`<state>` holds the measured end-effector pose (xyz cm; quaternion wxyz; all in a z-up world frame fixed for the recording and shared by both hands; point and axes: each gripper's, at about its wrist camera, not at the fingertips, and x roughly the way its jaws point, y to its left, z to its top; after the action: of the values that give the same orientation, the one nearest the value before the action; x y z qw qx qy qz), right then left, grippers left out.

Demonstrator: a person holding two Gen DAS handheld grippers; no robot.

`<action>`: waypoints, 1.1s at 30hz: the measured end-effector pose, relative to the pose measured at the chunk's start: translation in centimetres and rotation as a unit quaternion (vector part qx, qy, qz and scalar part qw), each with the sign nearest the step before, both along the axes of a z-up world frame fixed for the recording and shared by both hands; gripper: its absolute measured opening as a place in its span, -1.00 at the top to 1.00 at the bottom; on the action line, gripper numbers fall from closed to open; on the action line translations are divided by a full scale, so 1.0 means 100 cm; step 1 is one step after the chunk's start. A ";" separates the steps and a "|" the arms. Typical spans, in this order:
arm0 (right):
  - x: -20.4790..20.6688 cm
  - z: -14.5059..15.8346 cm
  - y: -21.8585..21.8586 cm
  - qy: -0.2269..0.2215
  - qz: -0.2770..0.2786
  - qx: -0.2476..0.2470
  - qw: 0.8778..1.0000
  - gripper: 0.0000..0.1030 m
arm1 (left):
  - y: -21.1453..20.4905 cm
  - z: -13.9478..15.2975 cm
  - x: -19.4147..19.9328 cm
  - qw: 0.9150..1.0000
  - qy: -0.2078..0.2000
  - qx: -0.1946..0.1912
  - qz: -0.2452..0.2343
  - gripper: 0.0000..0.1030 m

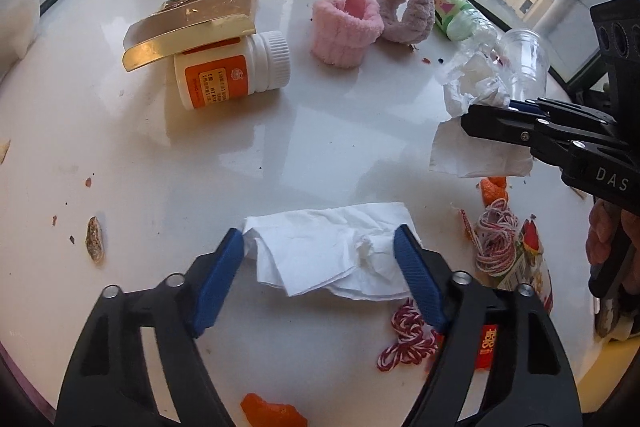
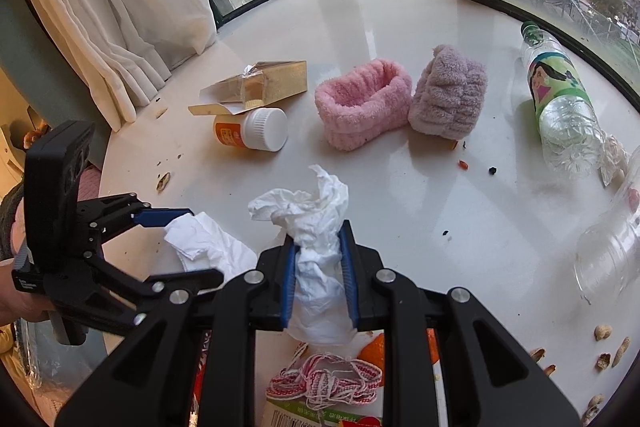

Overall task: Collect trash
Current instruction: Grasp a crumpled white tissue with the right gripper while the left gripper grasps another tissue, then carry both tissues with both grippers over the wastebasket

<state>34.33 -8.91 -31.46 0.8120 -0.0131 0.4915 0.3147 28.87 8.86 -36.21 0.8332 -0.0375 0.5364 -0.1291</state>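
Observation:
A flat white tissue point(image 1: 328, 251) point(image 2: 208, 243) lies on the white table point(image 1: 320, 131). My left gripper point(image 1: 322, 239) point(image 2: 202, 245) points down over it, open. Its blue pads point(image 1: 224, 279) stand at the tissue's two side edges and do not squeeze it. My right gripper point(image 2: 318, 233) point(image 1: 466, 115) is shut on a crumpled white tissue point(image 2: 316, 267) point(image 1: 480, 147), which sticks out above and below its pads. That gripper hovers to the right of the left one, off the table.
A pill bottle point(image 1: 232, 71) lies by a gold box point(image 1: 192, 23). Behind are a pink wristband point(image 1: 346, 25), a mauve one point(image 1: 404, 9), a plastic bottle point(image 2: 560, 99) and a clear cup point(image 2: 612, 239). Red-white string point(image 1: 408, 339), orange peel point(image 1: 272, 411) and peanut shells point(image 2: 600, 347) litter the near edge.

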 end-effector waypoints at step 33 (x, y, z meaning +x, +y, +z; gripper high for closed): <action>-0.045 0.055 0.019 -0.021 0.008 0.000 1.000 0.59 | 0.005 0.077 -0.035 0.999 -0.048 -0.023 0.002 0.80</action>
<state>29.78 -6.98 -25.98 0.8197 -0.0232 0.4739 0.3208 25.42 9.35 -28.53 0.8569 -0.0519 0.4929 -0.1416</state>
